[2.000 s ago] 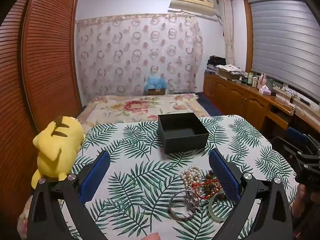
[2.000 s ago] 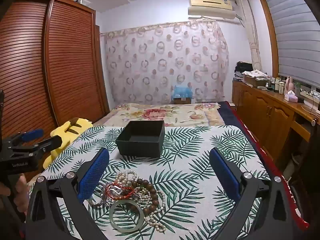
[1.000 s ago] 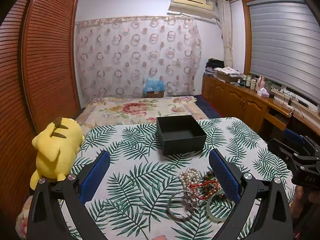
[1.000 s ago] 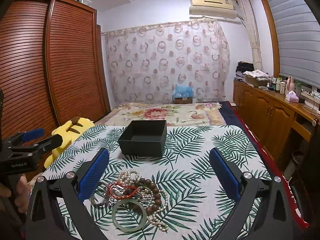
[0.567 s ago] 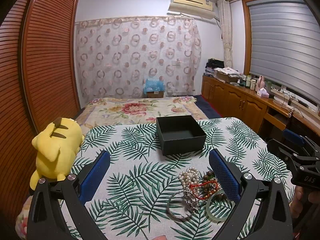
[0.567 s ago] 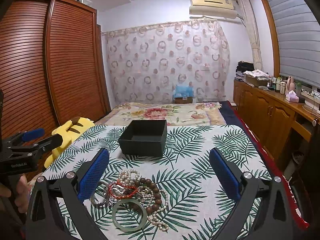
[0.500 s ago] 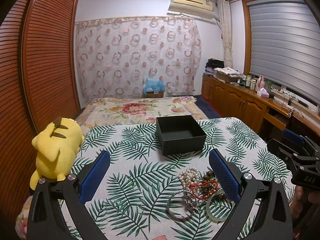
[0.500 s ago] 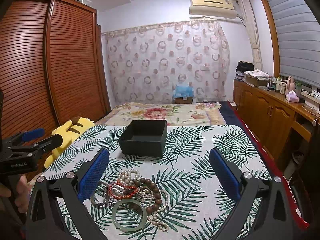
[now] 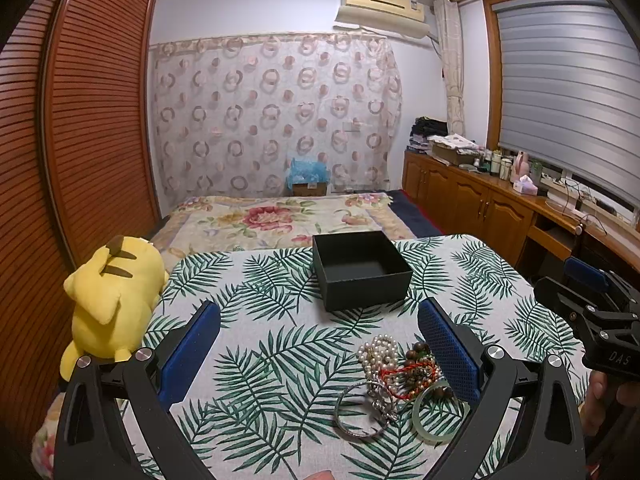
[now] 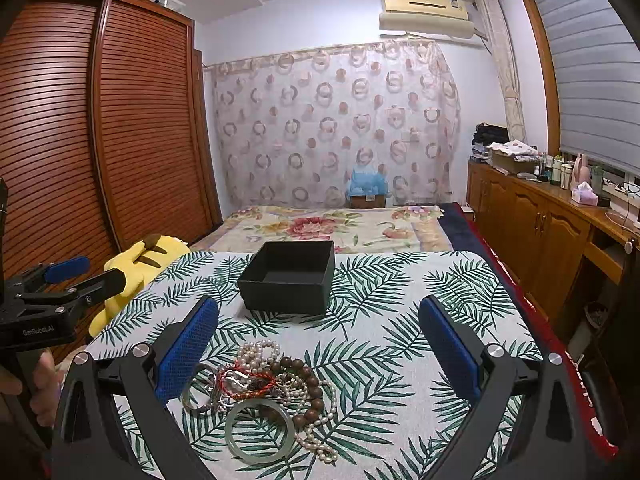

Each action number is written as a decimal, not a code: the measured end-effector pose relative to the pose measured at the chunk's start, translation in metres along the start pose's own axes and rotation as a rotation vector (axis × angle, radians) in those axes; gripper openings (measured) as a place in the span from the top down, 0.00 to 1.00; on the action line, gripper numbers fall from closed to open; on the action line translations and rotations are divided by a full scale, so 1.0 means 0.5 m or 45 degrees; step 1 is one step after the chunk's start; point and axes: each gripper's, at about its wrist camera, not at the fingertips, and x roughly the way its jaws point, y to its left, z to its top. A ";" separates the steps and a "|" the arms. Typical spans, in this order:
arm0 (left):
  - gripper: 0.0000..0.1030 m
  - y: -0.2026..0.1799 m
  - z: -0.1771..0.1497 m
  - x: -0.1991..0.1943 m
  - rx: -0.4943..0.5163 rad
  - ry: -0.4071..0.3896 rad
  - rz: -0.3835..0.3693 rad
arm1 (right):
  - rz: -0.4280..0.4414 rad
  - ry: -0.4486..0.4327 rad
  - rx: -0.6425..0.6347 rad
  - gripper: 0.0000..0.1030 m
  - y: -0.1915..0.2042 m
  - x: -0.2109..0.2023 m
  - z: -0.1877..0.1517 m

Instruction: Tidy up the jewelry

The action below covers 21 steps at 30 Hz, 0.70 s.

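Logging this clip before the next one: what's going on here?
A person holds a left hand-held gripper and a right hand-held gripper, both open and empty, above a palm-leaf tablecloth. A tangled pile of pearl strands, brown beads and bangles lies untouched on the cloth, with a pale green jade bangle at its near edge. The open black square box behind the pile is empty. Sorting has not begun.

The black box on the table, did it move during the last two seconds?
No. The black box keeps its place on the palm-leaf tablecloth, beyond the jewelry pile; the slight shift in view looks like camera motion.
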 end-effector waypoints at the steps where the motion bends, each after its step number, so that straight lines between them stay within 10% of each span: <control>1: 0.07 -0.001 0.001 -0.001 0.000 0.000 0.001 | -0.001 0.001 0.000 0.02 -0.001 0.000 0.002; 21: 0.07 -0.017 0.023 -0.019 0.002 -0.013 -0.011 | 0.003 -0.003 -0.003 0.02 0.018 0.004 -0.002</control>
